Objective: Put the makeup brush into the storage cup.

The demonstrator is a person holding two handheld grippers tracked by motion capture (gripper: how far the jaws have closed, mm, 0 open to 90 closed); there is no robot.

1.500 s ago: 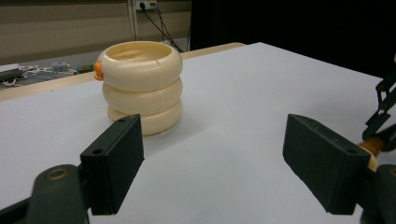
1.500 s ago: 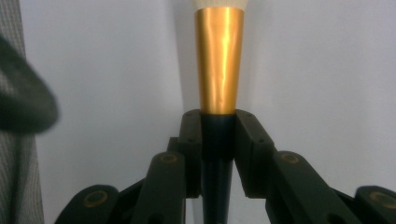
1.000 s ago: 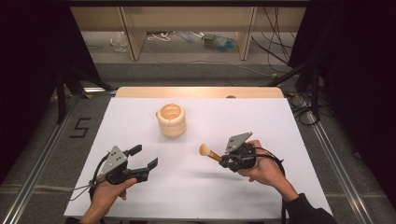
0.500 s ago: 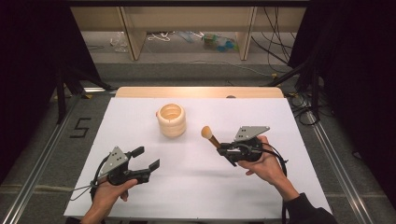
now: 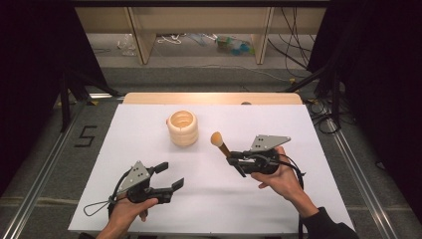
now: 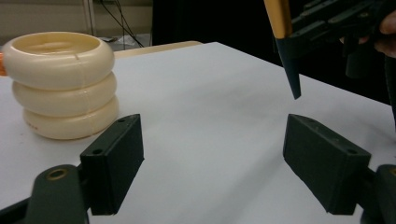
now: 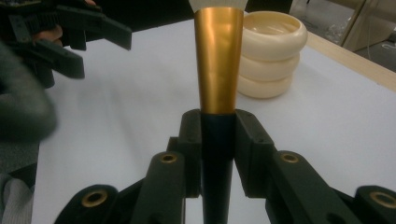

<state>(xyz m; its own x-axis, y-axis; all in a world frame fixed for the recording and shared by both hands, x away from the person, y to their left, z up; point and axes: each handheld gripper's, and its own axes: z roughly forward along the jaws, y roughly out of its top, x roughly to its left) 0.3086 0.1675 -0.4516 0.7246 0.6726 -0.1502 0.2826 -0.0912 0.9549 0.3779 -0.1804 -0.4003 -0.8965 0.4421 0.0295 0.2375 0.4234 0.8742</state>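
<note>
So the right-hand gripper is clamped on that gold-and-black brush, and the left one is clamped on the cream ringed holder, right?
Not quite. The right gripper is indeed shut on the brush, but the left gripper holds nothing. In the left gripper view its jaws stand wide open over bare white table, and the cream ringed holder sits apart, beyond them.

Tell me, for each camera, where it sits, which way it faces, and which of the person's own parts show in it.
High view: above the person's side, looking forward and down on the white table top; both forearms, left gripper, right gripper.
Left gripper view: rides the left gripper, looking along its open jaws across the table; the right gripper shows farther off.
Right gripper view: rides the right gripper, jaws shut on the gold-and-black makeup brush.
All three share the cream ribbed three-ring holder.
</note>
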